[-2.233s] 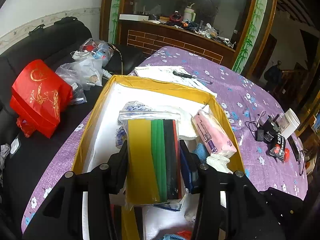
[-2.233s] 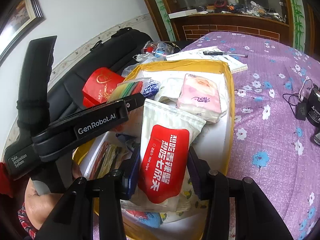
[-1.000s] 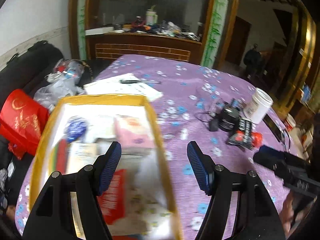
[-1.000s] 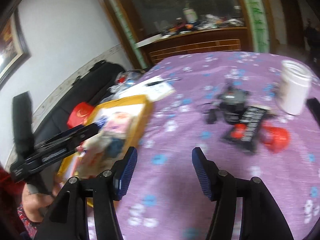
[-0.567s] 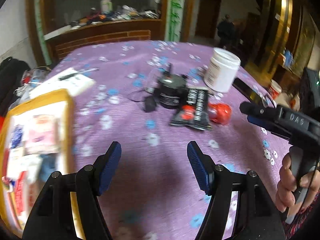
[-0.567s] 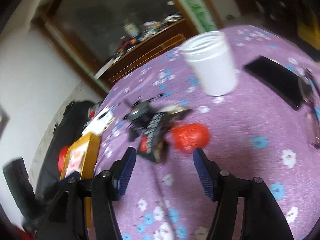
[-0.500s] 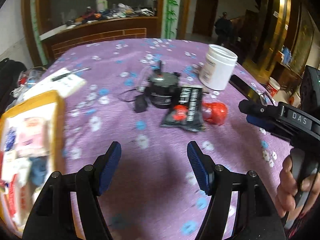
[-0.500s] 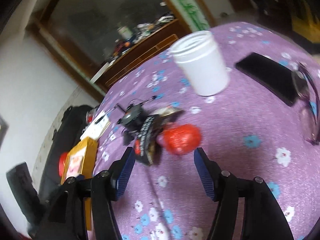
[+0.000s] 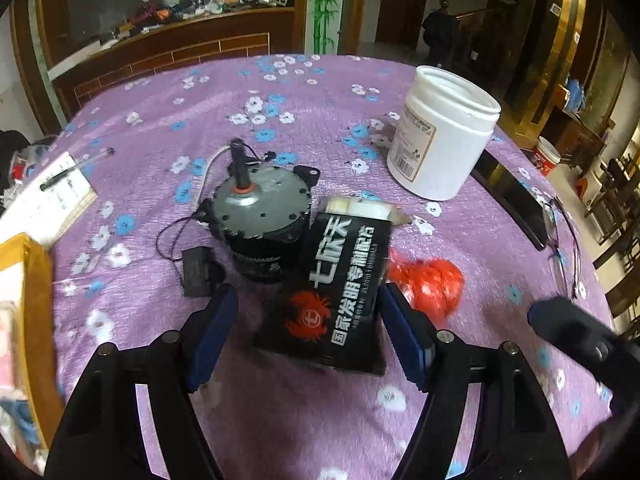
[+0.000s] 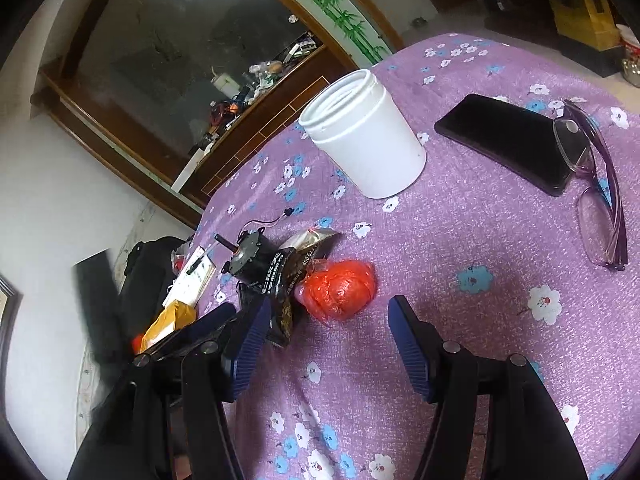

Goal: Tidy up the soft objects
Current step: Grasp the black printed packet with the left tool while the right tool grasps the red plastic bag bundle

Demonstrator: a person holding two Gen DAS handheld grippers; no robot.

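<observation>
A black packet [image 9: 340, 292] with white lettering lies flat on the purple cloth beside a crumpled red plastic bag [image 9: 428, 280]. My left gripper [image 9: 308, 298] hovers low over the packet, its jaws opening. The packet sits between the blue pads [image 9: 214, 332], which do not press on it. My right gripper [image 10: 328, 308] is open just short of the red bag [image 10: 340, 288], and nothing lies between its fingers. The yellow box [image 9: 36, 300] with soft packets in it shows at the far left edge. It also shows small in the right wrist view [image 10: 168, 320].
A grey motor [image 9: 260, 216] with wires stands against the packet's left side. Behind are a white jar [image 9: 440, 140], a black phone [image 10: 504, 140] and purple glasses [image 10: 600, 200]. A notepad with a pen [image 9: 52, 188] lies far left. The right gripper's body [image 9: 580, 340] is at lower right.
Both grippers let go of the packets they held over the yellow box and swung right. They have since closed in on the motor, the black packet and the red bag.
</observation>
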